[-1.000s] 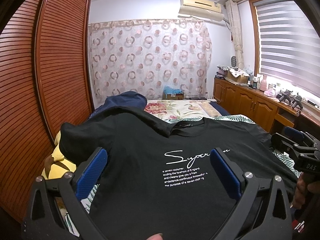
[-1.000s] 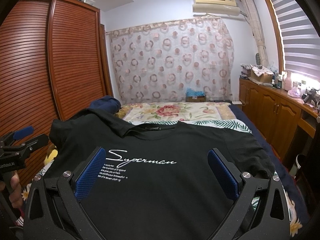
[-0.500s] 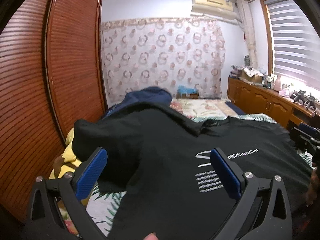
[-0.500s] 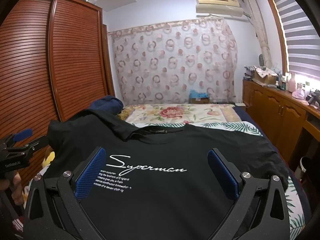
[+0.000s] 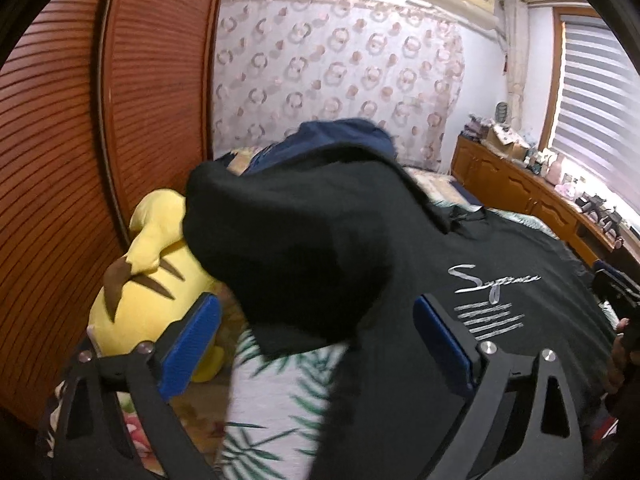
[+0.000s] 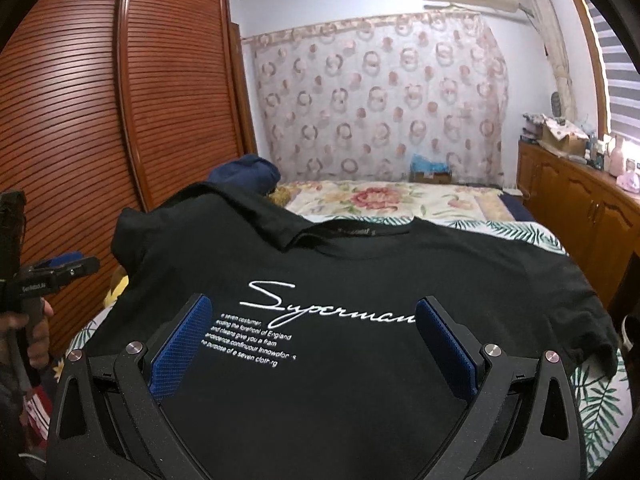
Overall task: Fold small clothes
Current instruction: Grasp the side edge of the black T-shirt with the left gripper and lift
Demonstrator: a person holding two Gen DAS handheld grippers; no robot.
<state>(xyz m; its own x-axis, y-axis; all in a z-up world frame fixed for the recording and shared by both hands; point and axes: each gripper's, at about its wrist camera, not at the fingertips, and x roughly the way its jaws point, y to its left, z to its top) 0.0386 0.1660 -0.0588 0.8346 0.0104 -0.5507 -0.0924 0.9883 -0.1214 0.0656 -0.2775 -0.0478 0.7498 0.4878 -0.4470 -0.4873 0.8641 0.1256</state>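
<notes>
Black cotton T-shirt with white script print (image 6: pixel 340 280) lies face up on the leaf-patterned bed sheet (image 5: pixel 280 408), collar toward the far curtained wall, long axis running away from the cameras. Its left sleeve drapes over a yellow plush toy (image 5: pixel 148 280). Left gripper (image 5: pixel 316 336) fingers wide apart, empty. Right gripper (image 6: pixel 312 340) likewise spread, holding nothing, above the print.

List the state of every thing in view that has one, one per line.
black T-shirt: spread print-up on the bed, unfolded, its left sleeve bunched up
left tool: open, empty, aimed at that sleeve
right tool: open, empty, above the print
yellow plush: lying by the wardrobe, partly under the sleeve
wardrobe doors: shut
window blind: lowered
</notes>
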